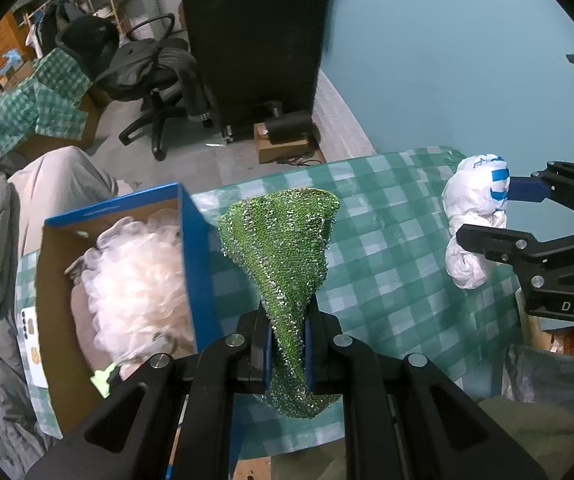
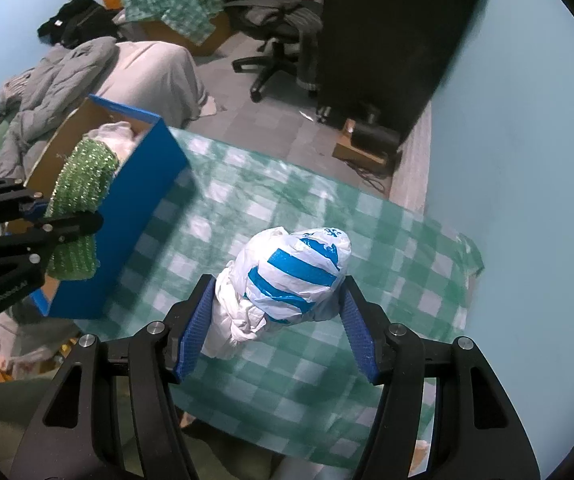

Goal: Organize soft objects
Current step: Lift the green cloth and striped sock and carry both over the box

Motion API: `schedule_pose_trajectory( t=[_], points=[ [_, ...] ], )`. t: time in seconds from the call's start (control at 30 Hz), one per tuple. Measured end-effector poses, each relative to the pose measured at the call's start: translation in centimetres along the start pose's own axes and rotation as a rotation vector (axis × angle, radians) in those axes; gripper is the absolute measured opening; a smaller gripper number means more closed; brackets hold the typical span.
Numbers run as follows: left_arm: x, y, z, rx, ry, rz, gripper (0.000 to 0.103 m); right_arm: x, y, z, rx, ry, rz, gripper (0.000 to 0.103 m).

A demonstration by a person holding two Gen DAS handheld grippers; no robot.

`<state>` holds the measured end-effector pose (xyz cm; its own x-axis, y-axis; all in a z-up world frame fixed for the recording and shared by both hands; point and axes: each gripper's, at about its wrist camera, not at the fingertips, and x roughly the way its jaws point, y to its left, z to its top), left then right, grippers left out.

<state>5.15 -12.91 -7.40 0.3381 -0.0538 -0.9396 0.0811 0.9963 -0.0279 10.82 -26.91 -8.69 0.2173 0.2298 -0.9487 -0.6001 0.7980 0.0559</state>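
My left gripper [image 1: 289,322] is shut on a green sparkly scrubbing cloth [image 1: 287,248], which hangs above the checked tablecloth [image 1: 387,248]. The same cloth [image 2: 81,192] shows at the left of the right wrist view, beside the blue box. My right gripper [image 2: 277,300] is shut on a knotted white plastic bag with blue stripes [image 2: 287,276], lifted off the table. From the left wrist view that bag [image 1: 473,216] hangs at the right in the other gripper [image 1: 487,216]. A blue cardboard box [image 1: 195,264] at the left holds pale fluffy soft items [image 1: 135,276].
The table, covered by the green-and-white checked cloth [image 2: 287,208], stands against a pale blue wall [image 2: 507,160]. Beyond it are an office chair [image 1: 155,80], a tall black cabinet [image 1: 255,32], grey bedding [image 2: 59,80] and a cloth-covered carton [image 1: 43,104].
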Motion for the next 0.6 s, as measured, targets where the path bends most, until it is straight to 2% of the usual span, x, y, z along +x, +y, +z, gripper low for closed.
schedule_pose_trajectory(
  t=[0.6],
  points=[
    [-2.7, 7.9, -3.7, -0.115, -0.002, 0.036, 0.012, 0.1, 8.5, 3.6, -0.103, -0.021, 0.067, 0.062]
  ],
)
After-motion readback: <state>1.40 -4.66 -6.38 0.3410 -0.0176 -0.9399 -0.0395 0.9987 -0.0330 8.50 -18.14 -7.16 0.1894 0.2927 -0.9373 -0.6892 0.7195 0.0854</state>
